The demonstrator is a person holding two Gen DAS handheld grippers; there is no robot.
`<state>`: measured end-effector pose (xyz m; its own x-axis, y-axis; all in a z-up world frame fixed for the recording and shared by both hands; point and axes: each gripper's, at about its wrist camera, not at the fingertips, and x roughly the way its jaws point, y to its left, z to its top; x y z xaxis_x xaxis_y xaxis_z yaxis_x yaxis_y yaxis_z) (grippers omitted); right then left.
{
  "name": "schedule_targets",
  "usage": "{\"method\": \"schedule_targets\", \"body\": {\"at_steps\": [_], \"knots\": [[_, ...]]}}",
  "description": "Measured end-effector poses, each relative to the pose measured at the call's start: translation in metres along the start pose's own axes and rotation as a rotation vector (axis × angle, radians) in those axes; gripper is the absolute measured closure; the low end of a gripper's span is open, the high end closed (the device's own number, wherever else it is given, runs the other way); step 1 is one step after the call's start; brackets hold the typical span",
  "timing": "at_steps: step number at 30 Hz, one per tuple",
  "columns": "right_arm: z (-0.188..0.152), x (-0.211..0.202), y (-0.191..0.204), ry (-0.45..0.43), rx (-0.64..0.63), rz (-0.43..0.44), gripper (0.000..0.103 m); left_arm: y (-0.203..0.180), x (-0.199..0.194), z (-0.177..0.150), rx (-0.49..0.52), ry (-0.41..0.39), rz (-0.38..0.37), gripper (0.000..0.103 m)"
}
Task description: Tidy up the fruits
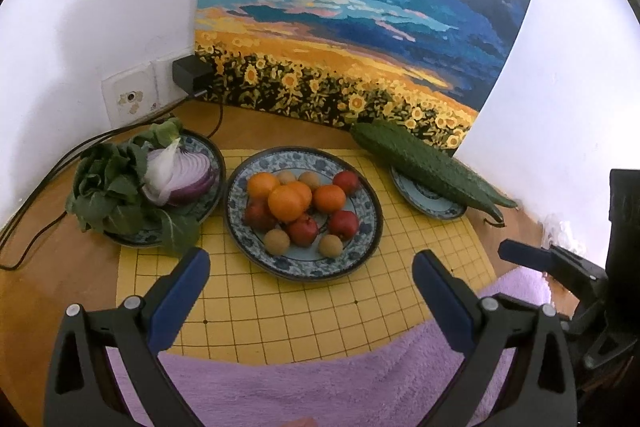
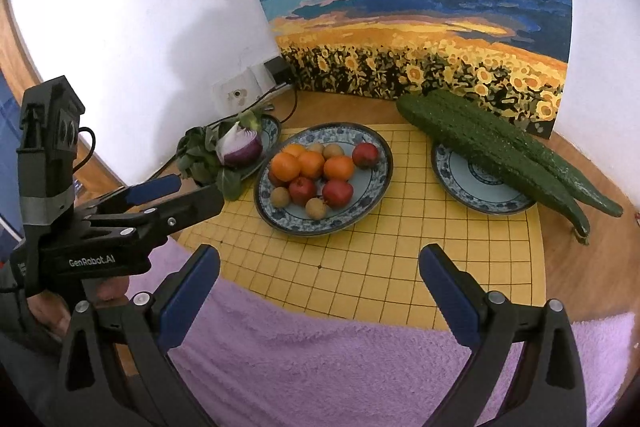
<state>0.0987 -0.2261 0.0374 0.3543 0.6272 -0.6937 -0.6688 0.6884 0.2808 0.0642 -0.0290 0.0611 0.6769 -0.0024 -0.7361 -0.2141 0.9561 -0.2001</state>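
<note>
A blue patterned plate [image 1: 362, 255] [image 2: 376, 203] in the middle of the yellow grid mat holds several oranges [image 1: 286, 203] [image 2: 285, 166], red fruits [image 1: 343, 224] [image 2: 337, 193] and small brown fruits [image 1: 277, 242] [image 2: 280, 196]. My left gripper [image 1: 311, 265] is open and empty, in front of this plate. My right gripper [image 2: 320, 261] is open and empty, in front and to the right of it. The left gripper also shows at the left in the right wrist view [image 2: 176, 191].
A plate at the left holds leafy greens [image 1: 108, 187] and a cut red onion [image 1: 182, 175] [image 2: 240, 145]. A plate [image 2: 476, 183] at the right holds two cucumbers [image 1: 428, 165] [image 2: 492, 151]. A purple towel [image 1: 320, 387] lies in front. A painting [image 1: 352, 27] leans on the wall.
</note>
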Motion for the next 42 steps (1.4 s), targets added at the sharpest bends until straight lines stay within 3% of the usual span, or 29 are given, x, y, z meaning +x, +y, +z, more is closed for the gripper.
{"method": "schedule_targets", "body": {"at_steps": [11, 42], "knots": [[-0.0003, 0.0029, 0.0004, 0.017, 0.001, 0.000, 0.001, -0.0027, -0.0068, 0.0029, 0.013, -0.030, 0.018, 0.000], [-0.0011, 0.0080, 0.0001, 0.047, 0.007, -0.003, 0.001, -0.0006, -0.0021, 0.0021, 0.009, -0.015, 0.010, 0.000]]}}
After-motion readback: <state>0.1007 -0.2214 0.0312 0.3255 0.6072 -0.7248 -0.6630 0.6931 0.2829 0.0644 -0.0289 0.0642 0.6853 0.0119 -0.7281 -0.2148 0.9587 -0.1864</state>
